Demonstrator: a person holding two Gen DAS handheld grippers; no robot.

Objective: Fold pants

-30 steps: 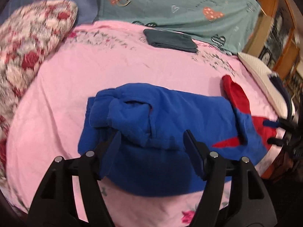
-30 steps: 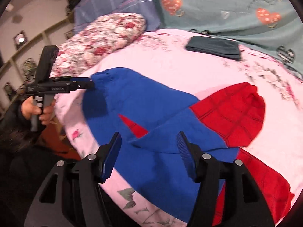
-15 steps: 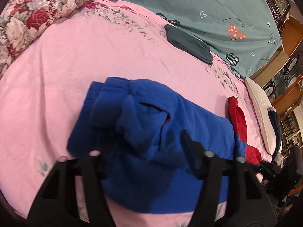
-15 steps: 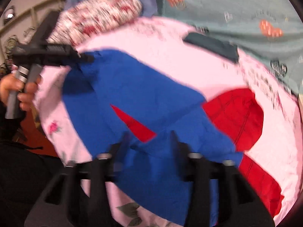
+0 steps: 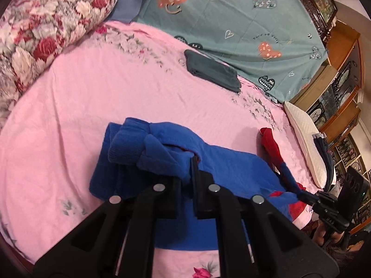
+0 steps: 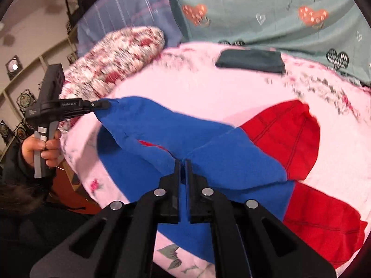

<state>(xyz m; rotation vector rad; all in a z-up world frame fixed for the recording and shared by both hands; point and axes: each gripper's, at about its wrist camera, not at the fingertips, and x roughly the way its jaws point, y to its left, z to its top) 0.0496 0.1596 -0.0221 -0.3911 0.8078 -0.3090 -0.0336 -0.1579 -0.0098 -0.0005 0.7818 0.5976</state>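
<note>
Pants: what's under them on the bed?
Pink floral sheet shows all around the blue-and-red pants. Both grippers pinch lifted edges; whatever lies beneath the flat layers is covered.

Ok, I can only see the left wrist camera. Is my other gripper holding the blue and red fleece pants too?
Observer: Yes. In the right wrist view, the right gripper is shut on a fold of the blue and red fleece pants.
Operator: How big is the red bit? I just see a thin strip.
Observer: From there it is a broad red panel with dark stitched lines, spread over the pink floral bedsheet.
Operator: What does my left gripper look like from over there?
Observer: The left gripper pinches the pants' blue corner near the bed's edge.
</note>
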